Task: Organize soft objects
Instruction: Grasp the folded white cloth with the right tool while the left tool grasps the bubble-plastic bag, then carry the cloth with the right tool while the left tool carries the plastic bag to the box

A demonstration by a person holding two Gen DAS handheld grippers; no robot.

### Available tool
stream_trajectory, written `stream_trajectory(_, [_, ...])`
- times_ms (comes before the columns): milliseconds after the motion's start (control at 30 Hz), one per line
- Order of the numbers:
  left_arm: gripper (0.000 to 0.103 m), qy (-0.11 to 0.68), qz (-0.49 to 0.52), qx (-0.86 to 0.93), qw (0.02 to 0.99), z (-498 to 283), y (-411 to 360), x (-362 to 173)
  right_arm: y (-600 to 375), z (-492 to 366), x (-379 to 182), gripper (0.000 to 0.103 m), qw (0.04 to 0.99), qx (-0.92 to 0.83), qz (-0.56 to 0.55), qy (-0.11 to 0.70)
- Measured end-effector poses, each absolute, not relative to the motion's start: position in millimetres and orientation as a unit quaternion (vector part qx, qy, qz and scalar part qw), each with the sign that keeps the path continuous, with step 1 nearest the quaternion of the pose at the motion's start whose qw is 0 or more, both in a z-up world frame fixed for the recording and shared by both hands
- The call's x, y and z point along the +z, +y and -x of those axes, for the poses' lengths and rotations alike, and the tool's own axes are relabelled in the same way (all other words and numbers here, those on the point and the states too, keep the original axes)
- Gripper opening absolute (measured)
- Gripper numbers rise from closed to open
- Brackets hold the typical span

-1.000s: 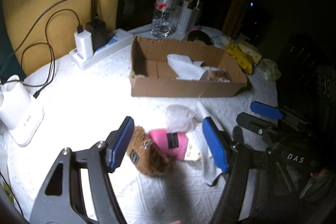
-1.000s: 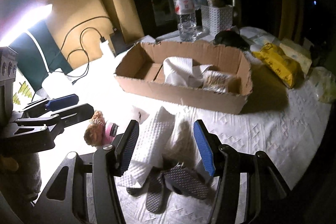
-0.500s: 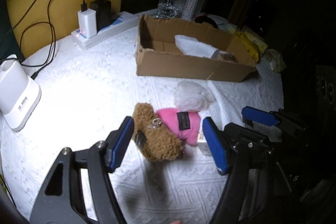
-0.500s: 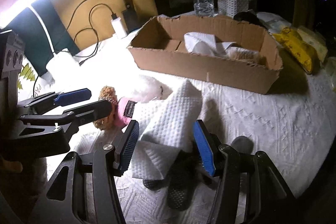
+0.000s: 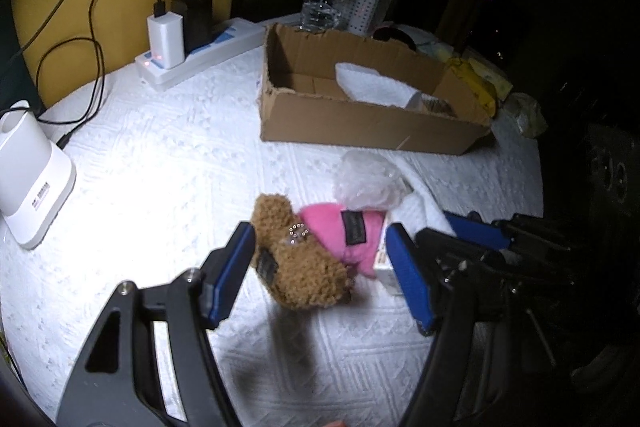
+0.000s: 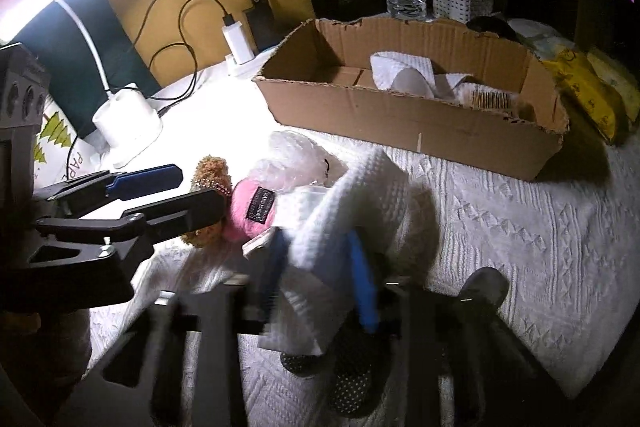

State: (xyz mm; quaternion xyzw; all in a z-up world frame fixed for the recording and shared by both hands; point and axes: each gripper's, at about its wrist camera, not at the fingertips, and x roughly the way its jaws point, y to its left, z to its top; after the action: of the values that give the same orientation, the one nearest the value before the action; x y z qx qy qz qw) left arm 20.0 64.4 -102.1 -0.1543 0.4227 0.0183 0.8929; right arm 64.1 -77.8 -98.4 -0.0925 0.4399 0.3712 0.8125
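Our left gripper (image 5: 320, 267) stands open, blue pads either side of the teddy bear (image 5: 308, 255). The bear lies right between them on the tablecloth (image 5: 160, 163), its long axis running from 7 to 1 o'clock, so we judge this claw nearest and need only close. It looks plush: curly brown fur, a pink jumper with a dark label. Our right gripper (image 6: 320, 275), at 3 o'clock from the bear, is clamped on a white waffle cloth (image 6: 356, 211). The cardboard box (image 5: 360, 127) waits at 12 o'clock, some white cloth already inside.
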Motion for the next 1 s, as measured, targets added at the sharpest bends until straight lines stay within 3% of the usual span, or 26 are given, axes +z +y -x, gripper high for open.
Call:
stream_trajectory(100, [0.069,0.423,0.151,0.019,0.893,-21,62,-101,-81,-63,-96,0.009,0.811,0.378,0.090,0.438])
stream_trajectory(833, [0.068,0.452,0.113,0.009,0.885,-84,32,-113,-145,-100,-80,0.008,0.840,0.349,0.045,0.413])
stream_trajectory(867, [0.065,0.452,0.114,0.007,0.885,-85,31,-114,-147,-101,-81,0.008,0.840,0.349,0.043,0.414])
stream_trajectory(933, [0.047,0.455,0.112,0.005,0.883,-88,31,-116,-151,-104,-81,0.008,0.841,0.346,0.041,0.414])
stream_trajectory(1000, [0.042,0.453,0.107,0.002,0.885,-89,28,-116,-154,-107,-81,0.008,0.842,0.344,0.039,0.414])
